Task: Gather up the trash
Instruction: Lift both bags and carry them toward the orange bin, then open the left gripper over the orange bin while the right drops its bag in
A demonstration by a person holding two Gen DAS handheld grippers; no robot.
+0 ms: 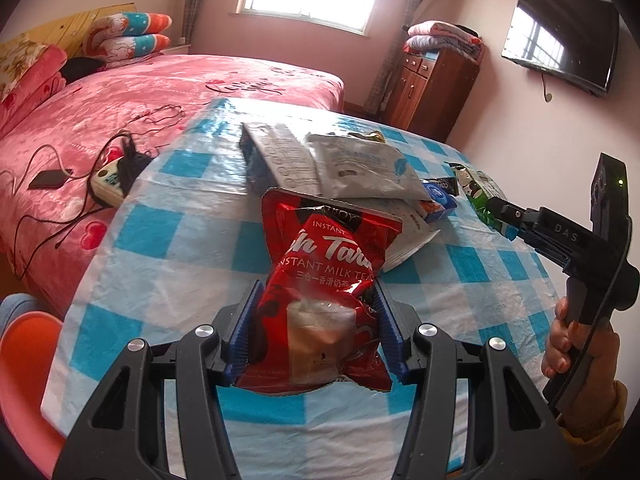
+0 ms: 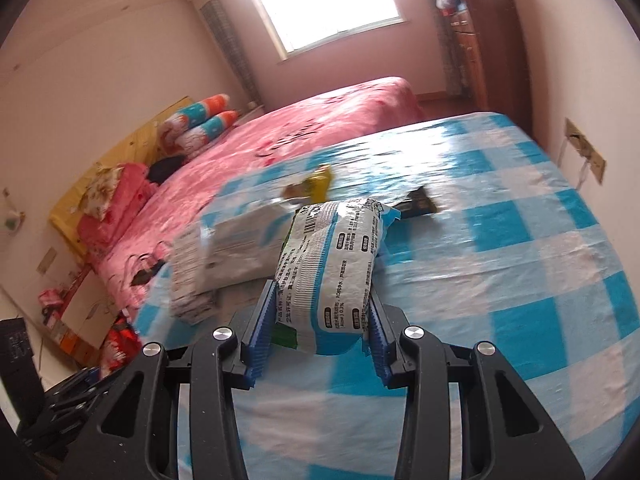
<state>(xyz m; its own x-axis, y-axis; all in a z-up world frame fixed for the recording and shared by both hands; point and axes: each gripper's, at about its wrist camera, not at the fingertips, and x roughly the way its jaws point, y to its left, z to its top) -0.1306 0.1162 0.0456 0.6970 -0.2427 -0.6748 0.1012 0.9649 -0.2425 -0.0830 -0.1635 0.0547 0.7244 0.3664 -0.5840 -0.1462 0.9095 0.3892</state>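
The left gripper [image 1: 316, 328] has its jaws closed on a red milk-tea packet [image 1: 324, 276], pinching its lower half while the top of the packet stands up over the worktop [image 1: 152, 256], which is covered in a blue-and-white checked cloth. Just behind the red packet lies a heap of litter: a grey printed pouch [image 1: 280, 156], a pale white-and-blue pouch [image 1: 364, 168] overlapping it, and a small blue wrapper [image 1: 440, 196] at the heap's right edge.

The right gripper [image 2: 320, 328] has its jaws closed on a white-and-blue wrapper with green edges [image 2: 340, 256], lifted just right of that same heap. In the left wrist view this wrapper shows green [image 1: 478, 192] at the tip of the right gripper [image 1: 500, 216].

A pink bed [image 1: 120, 108] stands beyond the worktop.
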